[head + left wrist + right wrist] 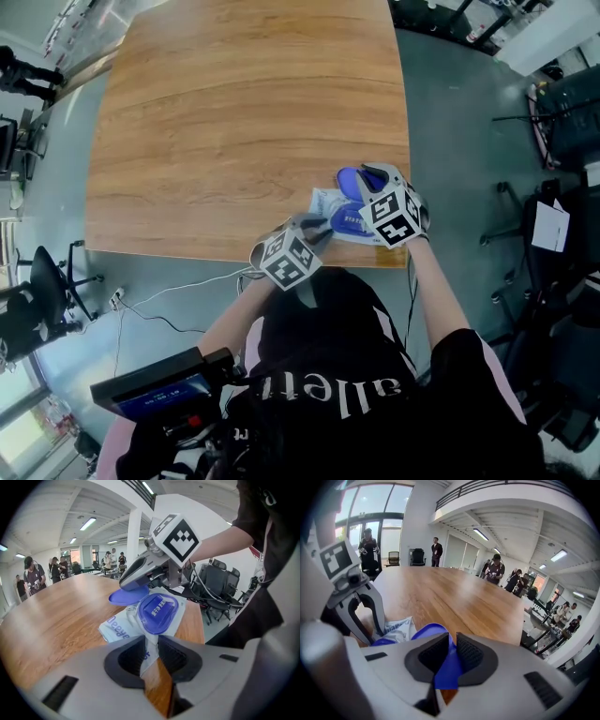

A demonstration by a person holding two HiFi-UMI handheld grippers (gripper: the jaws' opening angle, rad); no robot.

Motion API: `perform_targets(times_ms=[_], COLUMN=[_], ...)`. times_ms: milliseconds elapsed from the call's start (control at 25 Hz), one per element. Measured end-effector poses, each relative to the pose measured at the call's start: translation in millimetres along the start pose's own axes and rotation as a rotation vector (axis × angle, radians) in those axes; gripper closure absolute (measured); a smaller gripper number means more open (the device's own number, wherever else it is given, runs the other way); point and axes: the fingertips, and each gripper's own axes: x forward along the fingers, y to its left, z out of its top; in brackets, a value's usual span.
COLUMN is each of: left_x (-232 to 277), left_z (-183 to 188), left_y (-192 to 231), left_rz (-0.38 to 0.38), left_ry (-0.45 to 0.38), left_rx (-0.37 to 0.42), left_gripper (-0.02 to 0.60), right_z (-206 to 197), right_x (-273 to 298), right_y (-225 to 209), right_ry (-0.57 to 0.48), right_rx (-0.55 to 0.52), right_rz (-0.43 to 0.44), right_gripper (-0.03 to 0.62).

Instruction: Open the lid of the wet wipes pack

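Note:
The white wet wipes pack lies at the wooden table's near right corner. Its blue oval lid base faces up, and the blue lid is swung up and away from the pack. My right gripper is shut on that lid's edge. My left gripper is shut on the pack's near white edge and holds it down on the table.
The wooden table stretches away from me; its near edge and right corner are right beside the pack. Several people stand at the table's far end, and office chairs stand off the right side.

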Motion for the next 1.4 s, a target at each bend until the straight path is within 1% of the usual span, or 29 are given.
perform_targets(times_ms=[120, 360, 480, 600, 720, 800, 960, 1080, 1120, 1200, 1280, 1320, 1400], left_x=[-2.2, -7.8, -8.5, -11.3, -21.2, -33.7, -76.4, -101.4, -107.5, -123.2, -145.5, -159.3, -185.4], left_z=[0.8, 1.9, 3.2, 2.4, 5.4, 13.5, 30.3, 41.2, 43.6, 43.0, 31.5, 24.9, 14.3], left_y=[-3.4, -6.9, -5.1, -5.0, -8.8, -12.2, -16.9, -20.8, -21.6, -23.5, -26.3, -29.5, -37.8], left_rz=[0.0, -0.002, -0.013, -0.018, -0.026, -0.026, -0.015, 0.001, 0.008, 0.019, 0.033, 0.03, 0.003], left_ry=[0.003, 0.005, 0.0, -0.005, -0.013, -0.058, -0.195, -0.287, -0.31, -0.345, -0.368, -0.375, -0.385], left_rx=[-0.003, -0.009, -0.019, -0.033, -0.013, -0.007, -0.076, -0.092, -0.093, -0.087, -0.074, -0.063, -0.05], left_gripper=[0.495, 0.495, 0.495, 0.495, 0.495, 0.495, 0.497, 0.5, 0.519, 0.546, 0.566, 0.578, 0.578], right_z=[9.6, 16.2, 13.9, 10.1, 4.8, 5.4, 16.8, 15.4, 14.3, 16.4, 24.9, 30.4, 39.5], right_x=[-17.5, -69.5, -92.6, -108.3, -117.4, -122.4, -130.3, -133.0, -134.0, -138.6, -145.8, -149.4, -156.0], right_y=[-1.3, 4.5, 21.1, 47.7, 76.3, 92.2, 119.1, 129.0, 130.4, 136.4, 152.2, 162.7, 183.4], right_ry=[-0.033, -0.114, -0.139, -0.144, -0.142, -0.148, -0.171, -0.183, -0.191, -0.213, -0.238, -0.251, -0.275], right_rx=[0.067, 0.196, 0.249, 0.295, 0.33, 0.367, 0.443, 0.477, 0.493, 0.537, 0.59, 0.616, 0.661], right_rz=[0.006, -0.058, -0.074, -0.065, -0.053, -0.057, -0.078, -0.105, -0.117, -0.141, -0.165, -0.178, -0.208], right_gripper=[0.557, 0.557, 0.557, 0.557, 0.557, 0.557, 0.557, 0.557, 0.557, 0.557, 0.557, 0.557, 0.557])
